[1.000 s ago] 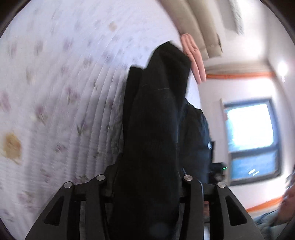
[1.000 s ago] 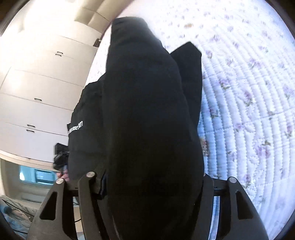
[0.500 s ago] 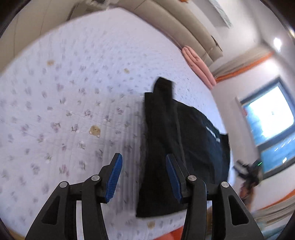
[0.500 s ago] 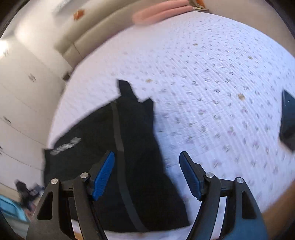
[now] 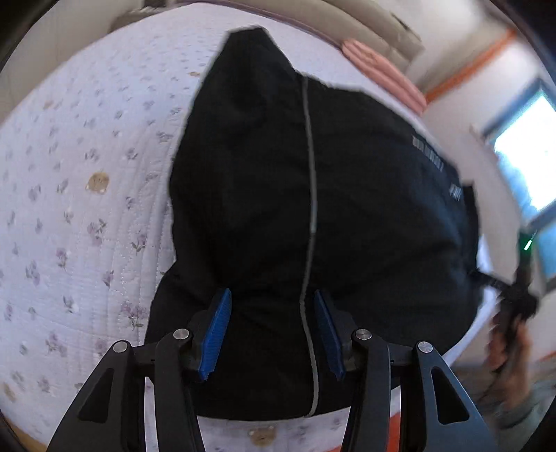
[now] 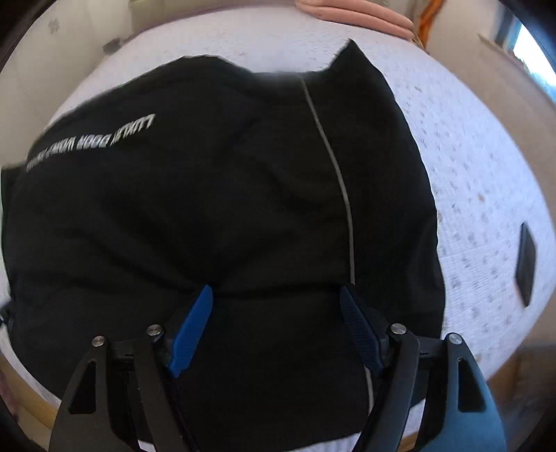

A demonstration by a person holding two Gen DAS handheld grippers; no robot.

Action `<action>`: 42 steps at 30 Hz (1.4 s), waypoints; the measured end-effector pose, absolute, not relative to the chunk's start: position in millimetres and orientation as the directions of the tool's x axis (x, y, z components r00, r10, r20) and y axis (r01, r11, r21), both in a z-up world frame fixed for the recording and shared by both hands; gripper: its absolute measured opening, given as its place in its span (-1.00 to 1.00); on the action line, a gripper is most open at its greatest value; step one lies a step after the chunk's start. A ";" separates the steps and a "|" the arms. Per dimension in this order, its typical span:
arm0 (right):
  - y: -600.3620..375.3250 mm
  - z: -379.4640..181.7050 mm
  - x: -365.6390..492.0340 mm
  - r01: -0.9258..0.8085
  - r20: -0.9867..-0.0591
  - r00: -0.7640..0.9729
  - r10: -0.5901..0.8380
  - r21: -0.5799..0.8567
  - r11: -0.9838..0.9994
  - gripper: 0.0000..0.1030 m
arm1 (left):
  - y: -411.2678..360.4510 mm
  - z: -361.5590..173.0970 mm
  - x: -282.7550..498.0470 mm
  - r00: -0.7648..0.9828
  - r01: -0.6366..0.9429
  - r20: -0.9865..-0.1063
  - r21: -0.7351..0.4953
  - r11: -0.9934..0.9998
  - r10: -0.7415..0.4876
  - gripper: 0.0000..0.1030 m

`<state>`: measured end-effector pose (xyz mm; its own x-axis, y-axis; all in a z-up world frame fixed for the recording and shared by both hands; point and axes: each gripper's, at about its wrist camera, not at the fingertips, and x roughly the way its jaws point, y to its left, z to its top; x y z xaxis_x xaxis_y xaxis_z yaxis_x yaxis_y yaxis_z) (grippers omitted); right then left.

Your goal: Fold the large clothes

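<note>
A large black garment (image 5: 312,194) with a thin grey stripe and white lettering lies folded on the floral quilted bed (image 5: 76,208). It fills the right wrist view (image 6: 222,208) too. My left gripper (image 5: 271,316) is open, its blue pads (image 5: 217,330) just above the garment's near edge, holding nothing. My right gripper (image 6: 274,320) is open, its blue pads (image 6: 189,333) hovering over the near part of the garment, holding nothing.
A pink pillow (image 5: 385,74) lies at the head of the bed, seen also in the right wrist view (image 6: 351,14). A dark flat object (image 6: 524,259) lies on the bed at the right. A window (image 5: 524,167) is on the right wall.
A second ago both grippers were shut on the lifted black garment. They let it go onto the bed, opened, and have now moved in close over its near edge.
</note>
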<state>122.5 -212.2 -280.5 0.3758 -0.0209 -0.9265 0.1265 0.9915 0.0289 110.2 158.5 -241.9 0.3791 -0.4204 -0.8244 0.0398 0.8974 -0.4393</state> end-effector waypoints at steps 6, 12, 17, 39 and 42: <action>-229.9 -246.0 130.3 0.115 -0.906 0.414 0.093 0.153 0.981 0.49 | 154.5 -185.7 107.9 0.476 0.144 -0.788 -0.369 0.918 -0.391 -0.05; -257.0 -231.0 204.1 0.134 -0.853 0.512 0.103 0.197 0.971 0.46 | 137.5 -169.5 186.6 0.527 0.120 -0.790 -0.298 0.947 -0.315 0.22; -281.9 -305.9 250.3 0.247 -0.921 0.352 0.165 0.262 0.933 0.46 | 152.6 -243.0 255.0 0.354 -0.052 -0.883 -0.347 0.936 -0.308 0.27; -204.0 -111.7 31.1 0.147 -0.798 0.603 -0.016 0.092 0.985 0.73 | 81.1 -25.6 46.4 0.704 0.088 -0.703 -0.049 0.995 -0.097 0.51; -195.8 -83.3 6.1 0.168 -0.769 0.639 -0.031 0.100 0.981 0.74 | 66.7 7.6 12.9 0.751 0.076 -0.658 0.015 0.997 -0.048 0.54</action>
<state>6.1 -195.8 -83.3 0.6390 -0.0308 -0.7686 0.1680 0.9807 0.1003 12.9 66.7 7.6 0.7513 -0.0475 -0.6582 0.0762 0.9970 0.0149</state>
